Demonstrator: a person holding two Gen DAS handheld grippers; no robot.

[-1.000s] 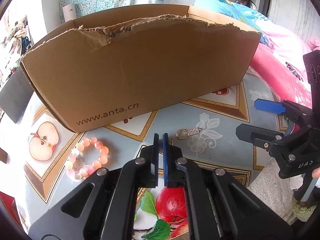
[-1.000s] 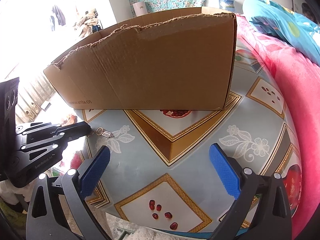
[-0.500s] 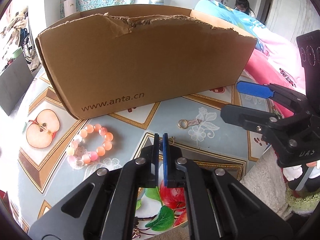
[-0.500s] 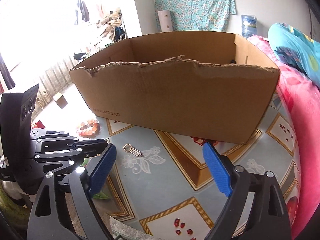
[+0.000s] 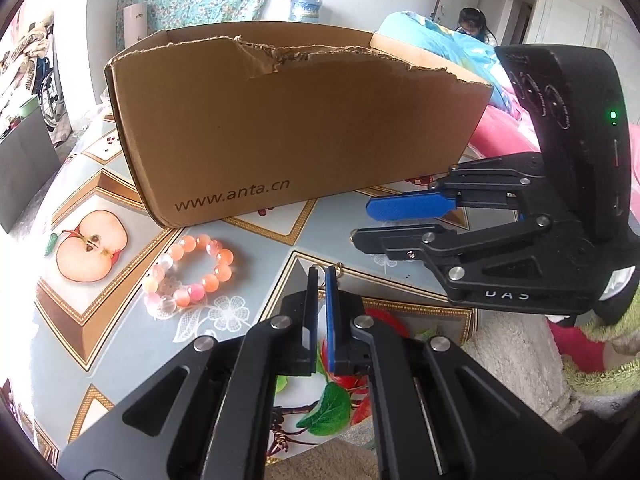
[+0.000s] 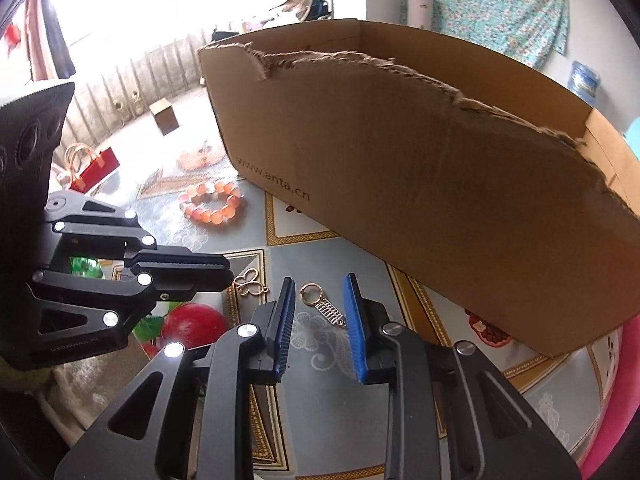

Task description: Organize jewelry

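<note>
We judged the pickup step underway: our right gripper (image 6: 320, 304), jaws partly apart, straddled the keyring charm (image 6: 325, 305) on the tablecloth (image 6: 344, 408) near the cardboard box (image 6: 440, 184), needing only closing, while our left gripper (image 5: 322, 288) stayed nearly closed, empty.

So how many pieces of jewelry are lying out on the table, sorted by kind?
Beaded bracelet: 1
Gold butterfly-shaped charm: 1
Ring with silver pendant: 1
Total: 3, all outside the cardboard box.
</note>
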